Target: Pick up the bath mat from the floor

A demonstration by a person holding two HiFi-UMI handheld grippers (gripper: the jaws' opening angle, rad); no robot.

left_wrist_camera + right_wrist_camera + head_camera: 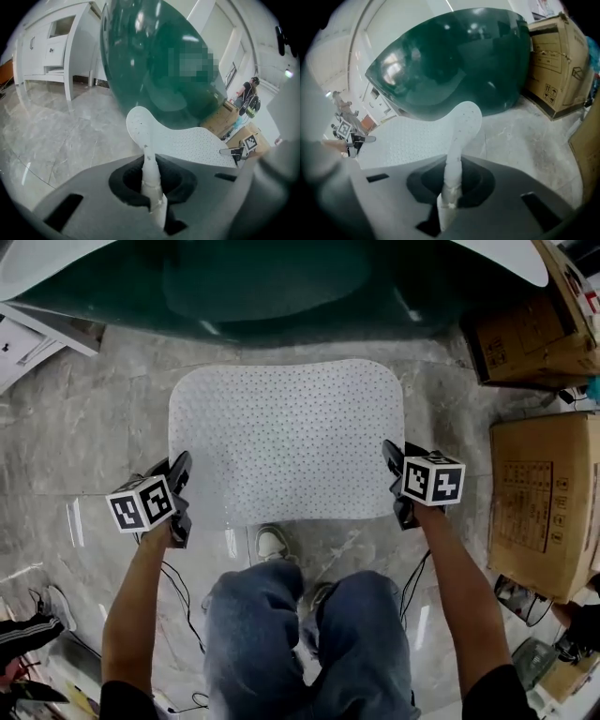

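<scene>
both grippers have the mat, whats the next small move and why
Probably lift both grippers straight up together. The left gripper and right gripper are each shut on opposite side edges of the bath mat, spread between them near the green tub, so an even rise should keep it flat.

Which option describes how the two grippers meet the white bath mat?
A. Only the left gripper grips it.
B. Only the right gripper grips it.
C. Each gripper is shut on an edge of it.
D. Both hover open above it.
C: the left gripper and the right gripper each pinch an edge of the bath mat between their jaws, on opposite sides of it.
</scene>
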